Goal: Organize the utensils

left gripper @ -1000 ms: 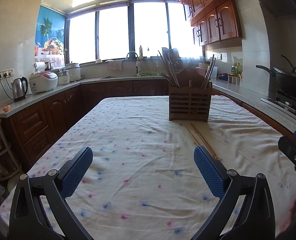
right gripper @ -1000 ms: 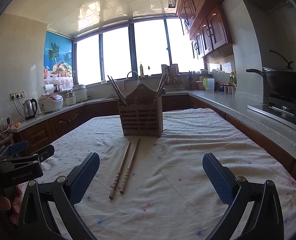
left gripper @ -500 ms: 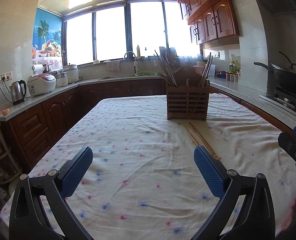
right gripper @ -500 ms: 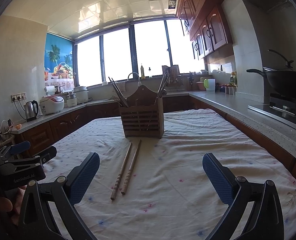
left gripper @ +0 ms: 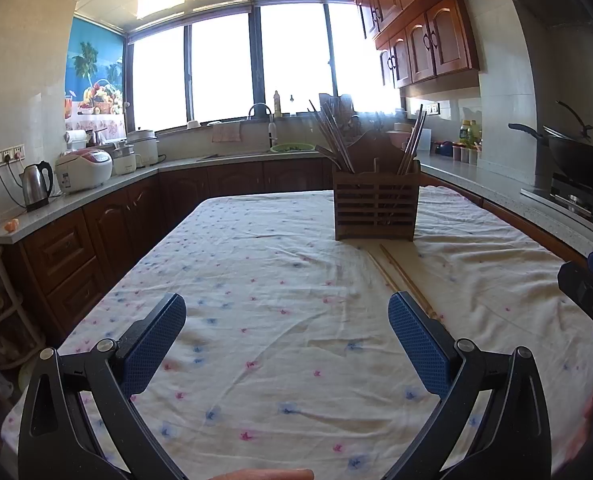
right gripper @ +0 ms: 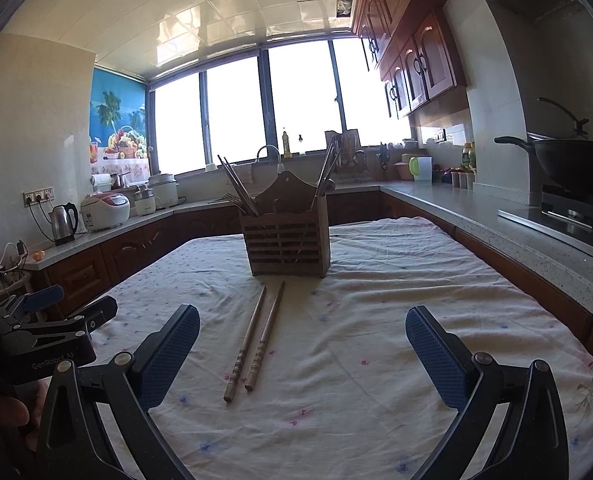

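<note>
Chopsticks [right gripper: 258, 338] nearer, btwn open right claw [right gripper: 302, 344] fingers

Strong daylight pours through the wide, blown-out white kitchen windows [left gripper: 256, 64], leaving the slatted brown wooden utensil holder [right gripper: 286, 246] in front of them backlit and dark. Glare patches shine on the glossy white ceiling tiles [right gripper: 200, 36] above the windows. Fisheye bending curves the walls; corners vignette black.

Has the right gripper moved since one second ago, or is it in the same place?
Yes, slightly. In the right wrist view, the chopsticks and wooden holder sit a bit lower and more to the right between the open jaws, so the right gripper tilted up and shifted left.
</note>
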Tool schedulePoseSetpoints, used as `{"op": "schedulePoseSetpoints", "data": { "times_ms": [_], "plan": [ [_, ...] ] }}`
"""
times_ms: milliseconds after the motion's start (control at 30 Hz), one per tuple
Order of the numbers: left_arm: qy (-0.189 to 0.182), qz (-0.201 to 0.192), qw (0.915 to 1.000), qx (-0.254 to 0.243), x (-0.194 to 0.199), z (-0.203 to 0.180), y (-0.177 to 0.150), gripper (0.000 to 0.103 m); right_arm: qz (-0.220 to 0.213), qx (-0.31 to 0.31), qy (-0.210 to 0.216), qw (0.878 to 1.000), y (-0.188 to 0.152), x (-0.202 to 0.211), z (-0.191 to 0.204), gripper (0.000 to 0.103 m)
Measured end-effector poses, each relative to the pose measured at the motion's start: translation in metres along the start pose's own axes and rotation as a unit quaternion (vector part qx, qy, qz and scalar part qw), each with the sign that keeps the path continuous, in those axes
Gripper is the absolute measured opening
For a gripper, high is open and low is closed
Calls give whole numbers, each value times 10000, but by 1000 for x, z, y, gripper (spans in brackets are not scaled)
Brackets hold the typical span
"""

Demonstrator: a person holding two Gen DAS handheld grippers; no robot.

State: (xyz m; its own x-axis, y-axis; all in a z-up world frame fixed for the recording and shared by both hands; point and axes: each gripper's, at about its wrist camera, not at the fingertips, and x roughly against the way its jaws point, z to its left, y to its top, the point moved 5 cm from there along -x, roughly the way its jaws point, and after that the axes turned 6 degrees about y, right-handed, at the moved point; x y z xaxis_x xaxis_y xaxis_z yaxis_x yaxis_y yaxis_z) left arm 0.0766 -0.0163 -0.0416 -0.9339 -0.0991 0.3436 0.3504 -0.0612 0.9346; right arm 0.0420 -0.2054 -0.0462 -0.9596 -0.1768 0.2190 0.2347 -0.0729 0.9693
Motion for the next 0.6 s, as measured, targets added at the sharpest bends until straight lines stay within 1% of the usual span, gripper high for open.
{"op": "schedulePoseSetpoints", "data": {
  "times_ms": [600],
  "plan": [
    [-36, 54, 10000, -50, 0, -3, -1, 103, 11, -3, 9, 10000, 0, 0, 0, 103]
  ]
}}
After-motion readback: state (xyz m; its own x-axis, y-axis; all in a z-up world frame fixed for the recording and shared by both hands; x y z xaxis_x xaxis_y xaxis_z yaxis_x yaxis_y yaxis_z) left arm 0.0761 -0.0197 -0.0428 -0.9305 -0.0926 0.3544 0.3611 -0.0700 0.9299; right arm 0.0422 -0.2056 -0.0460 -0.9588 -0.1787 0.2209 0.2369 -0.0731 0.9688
